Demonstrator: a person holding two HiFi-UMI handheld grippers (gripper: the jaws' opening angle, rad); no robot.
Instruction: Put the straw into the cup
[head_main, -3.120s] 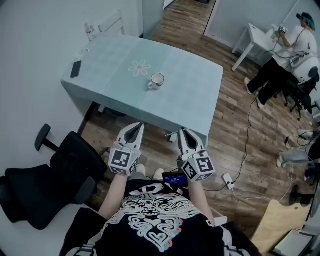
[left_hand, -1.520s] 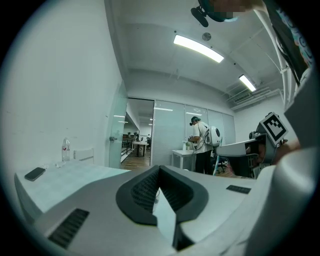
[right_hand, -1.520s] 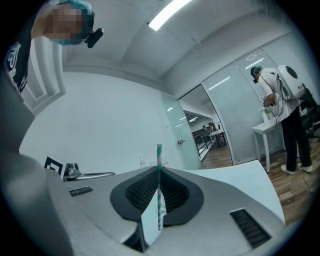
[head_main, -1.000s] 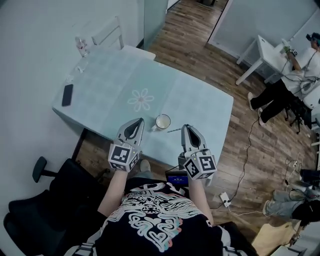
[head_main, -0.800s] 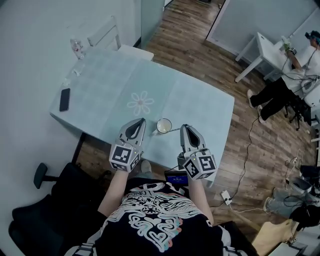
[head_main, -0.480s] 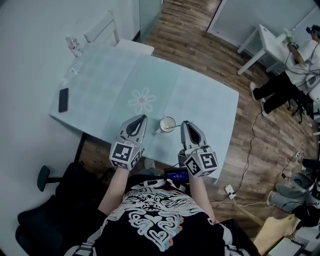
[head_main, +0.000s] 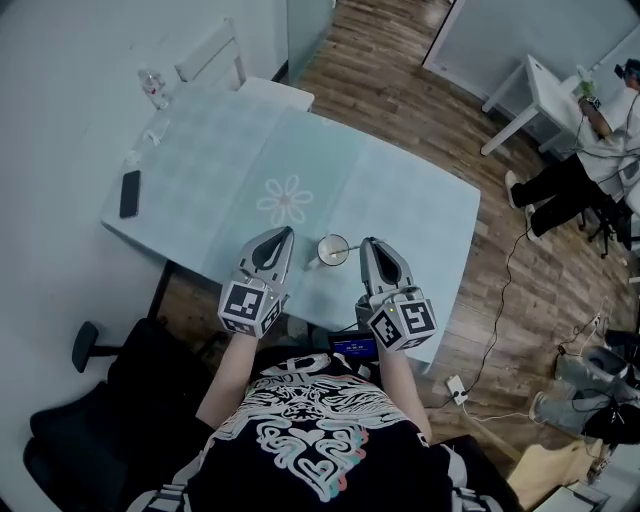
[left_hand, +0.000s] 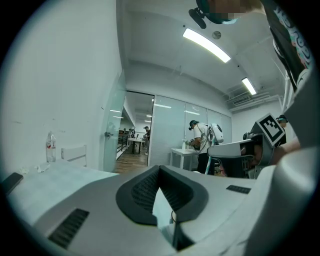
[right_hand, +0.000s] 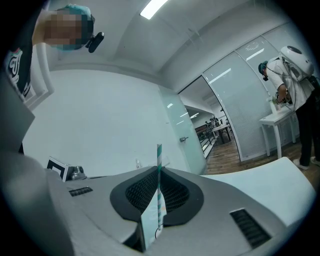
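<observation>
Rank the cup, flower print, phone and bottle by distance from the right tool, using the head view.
1. cup, just left of the right tool, which grips the straw.
2. flower print, table centre.
3. phone, left edge.
4. bottle, far left corner.

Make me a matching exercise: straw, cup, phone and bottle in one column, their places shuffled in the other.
Things:
1. straw
2. cup
3. phone
4. bottle

Places:
A. standing at the far left corner of the table
B. on the table, close to its near edge
C. held in the right gripper
D. lying flat by the table's left edge

Pairs: 1-C, 2-B, 3-D, 4-A.
</observation>
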